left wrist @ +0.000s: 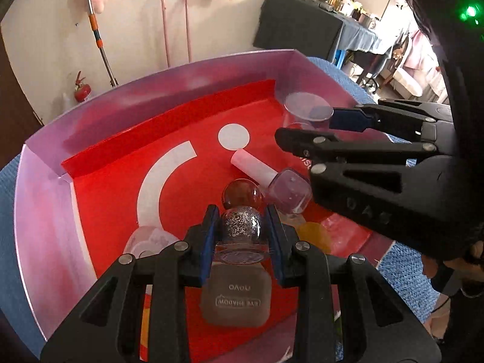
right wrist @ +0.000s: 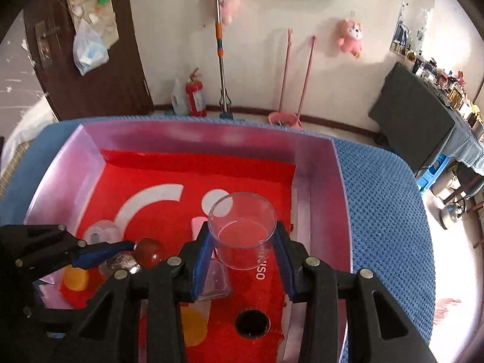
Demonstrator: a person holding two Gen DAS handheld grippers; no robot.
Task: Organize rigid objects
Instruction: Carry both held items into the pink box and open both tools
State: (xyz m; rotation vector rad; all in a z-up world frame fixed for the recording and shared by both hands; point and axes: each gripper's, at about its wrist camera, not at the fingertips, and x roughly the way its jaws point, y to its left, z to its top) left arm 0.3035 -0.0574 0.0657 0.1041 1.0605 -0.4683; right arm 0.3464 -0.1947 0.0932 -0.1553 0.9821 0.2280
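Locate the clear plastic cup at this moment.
In the right wrist view, the clear cup sits upright between the right hand-held gripper pads, above the red-lined box, near its right wall.

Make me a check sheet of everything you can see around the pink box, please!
Surface: blue knitted mat under the pink box with red liner.
Job's things: glitter-capped eye shadow bottle; clear plastic cup; purple nail polish bottle; red glass ball.
Clutter: yellow round piece.
Tongs: left tongs shut on bottle; right tongs shut on cup.
Cables: nothing seen.
Surroundings: pink plush toy, red fire extinguisher, mop.
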